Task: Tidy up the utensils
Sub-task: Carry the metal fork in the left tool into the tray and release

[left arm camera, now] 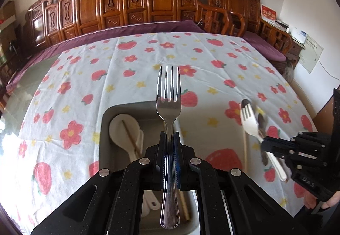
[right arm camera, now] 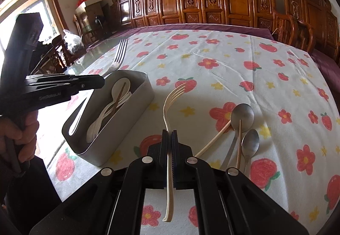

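Note:
In the left wrist view my left gripper (left arm camera: 169,139) is shut on a metal fork (left arm camera: 169,94), tines pointing away, above a grey bin (left arm camera: 105,120). The bin holds white spoons (left arm camera: 121,126) and a wooden chopstick (left arm camera: 131,139). At the right, my right gripper (left arm camera: 264,143) is shut on a white plastic fork (left arm camera: 248,120). The right wrist view shows the right gripper (right arm camera: 169,135) gripping that white fork (right arm camera: 167,103) by its handle, above the cloth beside the bin (right arm camera: 138,94). The left gripper (right arm camera: 99,83) holds the metal fork (right arm camera: 120,54) over the bin.
Two metal spoons (right arm camera: 243,114) (right arm camera: 250,141) and two pale chopsticks (right arm camera: 212,139) (right arm camera: 239,143) lie on the flowered tablecloth (right arm camera: 233,60) right of my right gripper. A person's hand (right arm camera: 19,135) grips the left tool. Carved wooden chairs (right arm camera: 212,1) line the table's far side.

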The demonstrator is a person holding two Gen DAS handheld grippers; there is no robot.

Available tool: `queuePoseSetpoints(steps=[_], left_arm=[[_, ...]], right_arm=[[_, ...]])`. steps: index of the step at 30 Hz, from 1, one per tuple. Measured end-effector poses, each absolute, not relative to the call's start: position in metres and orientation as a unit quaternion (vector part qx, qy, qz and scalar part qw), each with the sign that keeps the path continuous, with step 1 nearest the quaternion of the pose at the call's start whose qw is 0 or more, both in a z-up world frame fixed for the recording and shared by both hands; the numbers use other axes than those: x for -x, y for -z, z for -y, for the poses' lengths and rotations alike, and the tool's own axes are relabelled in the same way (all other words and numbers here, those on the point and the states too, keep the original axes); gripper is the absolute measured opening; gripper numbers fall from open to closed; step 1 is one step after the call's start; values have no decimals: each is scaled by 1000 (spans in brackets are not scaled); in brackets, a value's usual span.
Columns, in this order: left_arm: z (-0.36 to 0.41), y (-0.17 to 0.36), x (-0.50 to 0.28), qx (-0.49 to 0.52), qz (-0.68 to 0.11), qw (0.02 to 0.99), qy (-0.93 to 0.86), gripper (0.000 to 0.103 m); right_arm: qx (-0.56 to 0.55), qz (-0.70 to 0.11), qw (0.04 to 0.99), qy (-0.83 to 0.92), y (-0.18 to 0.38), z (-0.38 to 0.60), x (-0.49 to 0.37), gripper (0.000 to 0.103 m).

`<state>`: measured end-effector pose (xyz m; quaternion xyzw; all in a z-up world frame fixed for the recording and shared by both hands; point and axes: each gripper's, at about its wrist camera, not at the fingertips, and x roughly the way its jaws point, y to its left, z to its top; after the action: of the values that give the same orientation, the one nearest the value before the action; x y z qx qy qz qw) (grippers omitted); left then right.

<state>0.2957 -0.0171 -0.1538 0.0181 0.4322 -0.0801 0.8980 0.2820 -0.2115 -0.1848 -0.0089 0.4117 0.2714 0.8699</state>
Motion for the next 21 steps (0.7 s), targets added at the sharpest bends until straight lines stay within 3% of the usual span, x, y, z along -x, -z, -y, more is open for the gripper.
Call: queuePoseSetpoints(steps=[21], left_arm=[[5,218,-308,-31,-499,863,79,6]], right_arm=[[25,-431,862,-265,199,197,-284,4]])
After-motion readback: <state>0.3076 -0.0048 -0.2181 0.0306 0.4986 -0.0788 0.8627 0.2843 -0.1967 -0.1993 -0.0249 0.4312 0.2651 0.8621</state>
